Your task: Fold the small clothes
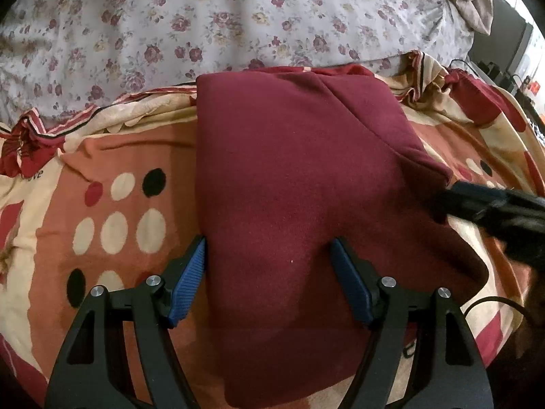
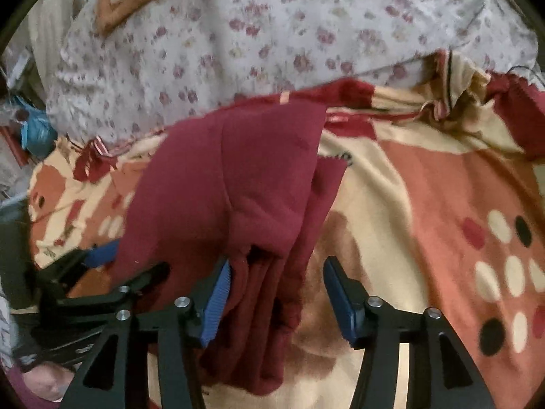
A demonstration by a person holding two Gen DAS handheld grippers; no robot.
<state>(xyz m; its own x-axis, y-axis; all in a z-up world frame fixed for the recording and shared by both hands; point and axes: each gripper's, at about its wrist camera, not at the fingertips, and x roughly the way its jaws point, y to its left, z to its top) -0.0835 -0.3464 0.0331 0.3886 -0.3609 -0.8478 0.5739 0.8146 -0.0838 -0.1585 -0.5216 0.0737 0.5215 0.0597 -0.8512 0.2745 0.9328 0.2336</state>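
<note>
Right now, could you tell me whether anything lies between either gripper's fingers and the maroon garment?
Nothing visible does. The left gripper is open with the maroon garment directly between its fingers, and the right gripper is open over the garment's bunched edge on the patterned blanket.

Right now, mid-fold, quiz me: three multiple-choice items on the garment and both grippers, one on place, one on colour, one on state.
1. Where does the garment lie?
A. On the patterned blanket
B. On a wooden chair
C. Inside a basket

2. What colour is the garment?
A. Navy blue
B. Dark red
C. White

3. How do the left gripper and right gripper stand?
A. Both shut tight on cloth
B. Left shut, right open
C. Both open

Key:
1 A, the dotted orange and cream blanket shows around the garment in both wrist views.
2 B, the cloth is maroon throughout.
3 C, each gripper's blue pads sit wide apart, with the garment's edges lying between them, not pinched.
</note>
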